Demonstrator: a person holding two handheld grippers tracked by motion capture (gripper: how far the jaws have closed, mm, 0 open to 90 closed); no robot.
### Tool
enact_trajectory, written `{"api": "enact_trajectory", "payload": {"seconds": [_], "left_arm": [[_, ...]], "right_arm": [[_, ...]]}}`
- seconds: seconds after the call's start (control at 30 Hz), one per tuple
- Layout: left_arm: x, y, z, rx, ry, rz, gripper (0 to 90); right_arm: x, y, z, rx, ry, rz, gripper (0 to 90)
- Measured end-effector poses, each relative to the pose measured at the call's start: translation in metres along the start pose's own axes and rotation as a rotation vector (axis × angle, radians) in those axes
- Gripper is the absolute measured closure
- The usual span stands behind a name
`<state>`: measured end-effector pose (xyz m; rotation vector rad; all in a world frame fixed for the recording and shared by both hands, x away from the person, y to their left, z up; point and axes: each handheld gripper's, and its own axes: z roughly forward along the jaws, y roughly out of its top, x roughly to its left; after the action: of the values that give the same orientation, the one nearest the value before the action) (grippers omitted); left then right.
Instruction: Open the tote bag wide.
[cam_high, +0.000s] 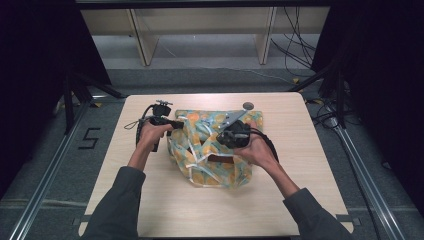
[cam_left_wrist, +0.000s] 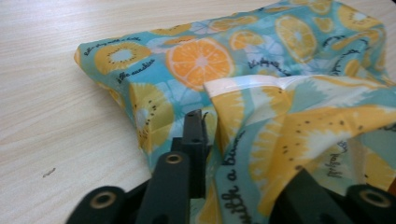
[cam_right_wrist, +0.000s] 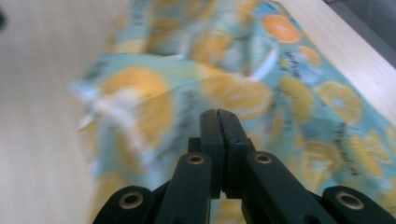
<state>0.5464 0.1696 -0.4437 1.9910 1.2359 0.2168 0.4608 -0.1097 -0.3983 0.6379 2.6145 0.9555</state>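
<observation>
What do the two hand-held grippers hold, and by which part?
The left hand-held gripper has the fruit-print cloth draped between parted jaws, near its white-hemmed edge. The right hand-held gripper is shut; any hold cannot be told.

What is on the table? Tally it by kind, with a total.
Fruit-print cloth: 1
Grippers: 2, left gripper and right gripper
Small grey disc near the table's far edge: 1
Total: 4

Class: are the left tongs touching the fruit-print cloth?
Touching. In the left gripper view the cloth drapes over and between the open left tongs, its folds lying against one jaw and covering the other.
</observation>
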Motion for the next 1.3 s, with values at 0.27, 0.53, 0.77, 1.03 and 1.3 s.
{"api": "enact_trajectory", "payload": {"seconds": [0.27,0.53,0.77,1.03,1.3], "left_arm": [[-0.015,-0.005,-0.033,-0.027,-0.019,0.100,55.9],[-0.019,-0.003,-0.034,-0.033,-0.006,0.142,81.9],[-0.009,-0.003,-0.024,-0.003,0.007,0.086,86.4],[-0.002,-0.004,-0.020,-0.001,-0.006,0.043,85.5],[-0.001,-0.005,-0.022,-0.007,-0.016,0.055,85.9]], "right_arm": [[-0.038,-0.002,0.017,0.013,-0.071,0.102,90.0],[-0.025,0.001,-0.009,-0.070,0.030,0.102,65.9],[0.009,-0.009,-0.035,-0.035,0.114,0.031,55.2],[0.036,-0.034,-0.023,0.043,-0.001,-0.047,39.0],[-0.002,-0.021,-0.017,-0.064,-0.068,0.010,89.7]]}}
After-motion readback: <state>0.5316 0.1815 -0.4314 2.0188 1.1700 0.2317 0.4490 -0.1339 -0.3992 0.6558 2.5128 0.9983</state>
